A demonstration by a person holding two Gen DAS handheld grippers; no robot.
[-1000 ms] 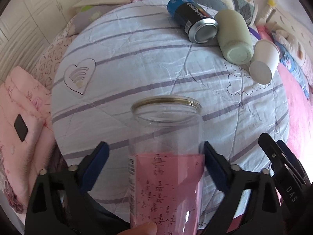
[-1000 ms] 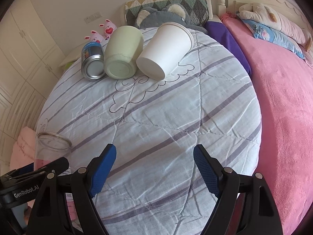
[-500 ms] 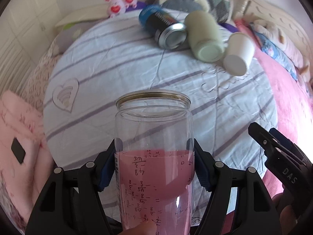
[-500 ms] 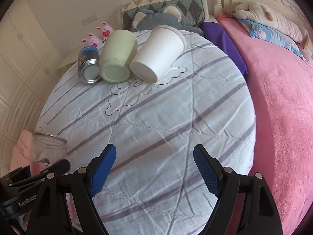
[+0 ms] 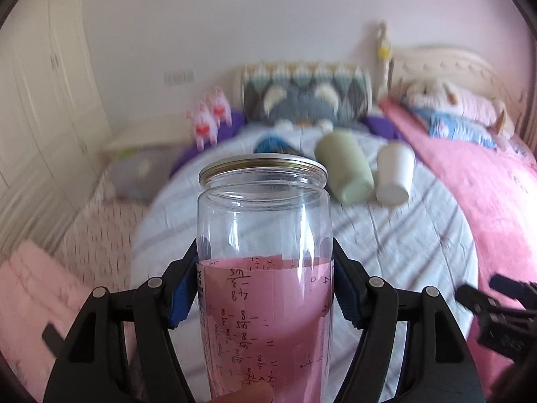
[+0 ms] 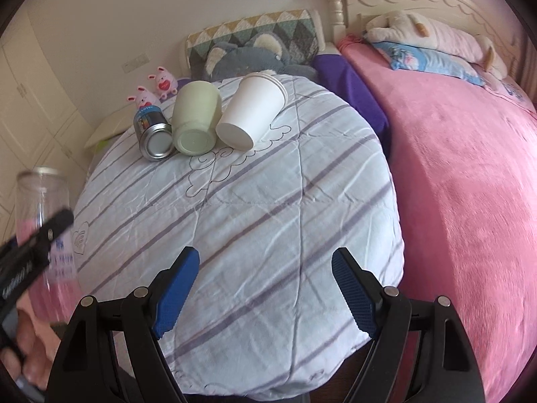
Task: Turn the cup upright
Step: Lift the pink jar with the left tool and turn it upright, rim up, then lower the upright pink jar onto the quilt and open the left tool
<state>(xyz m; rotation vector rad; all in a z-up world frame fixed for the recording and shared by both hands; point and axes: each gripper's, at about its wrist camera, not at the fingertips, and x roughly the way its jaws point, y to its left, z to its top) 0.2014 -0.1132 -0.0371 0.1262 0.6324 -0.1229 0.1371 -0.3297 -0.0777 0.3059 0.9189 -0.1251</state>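
Note:
My left gripper (image 5: 265,285) is shut on a clear plastic cup (image 5: 265,235) with a pink label and a gold rim. It holds the cup mouth up, above the striped quilt (image 6: 268,218). The cup also shows at the left edge of the right wrist view (image 6: 40,201). My right gripper (image 6: 265,288) is open and empty over the near part of the quilt. Three more cups lie on their sides at the far end: a white paper cup (image 6: 251,110), a pale green cup (image 6: 194,117) and a blue can (image 6: 152,131).
A pink blanket (image 6: 470,201) covers the bed on the right. Pillows and a grey plush (image 6: 245,57) lie behind the lying cups. Two small pink bunny toys (image 6: 154,89) sit at the back left. White cupboards (image 5: 40,117) stand on the left.
My left gripper closed on the clear cup and tilted it up from pointing down at the quilt to upright. The right gripper pulled back slightly and stayed open.

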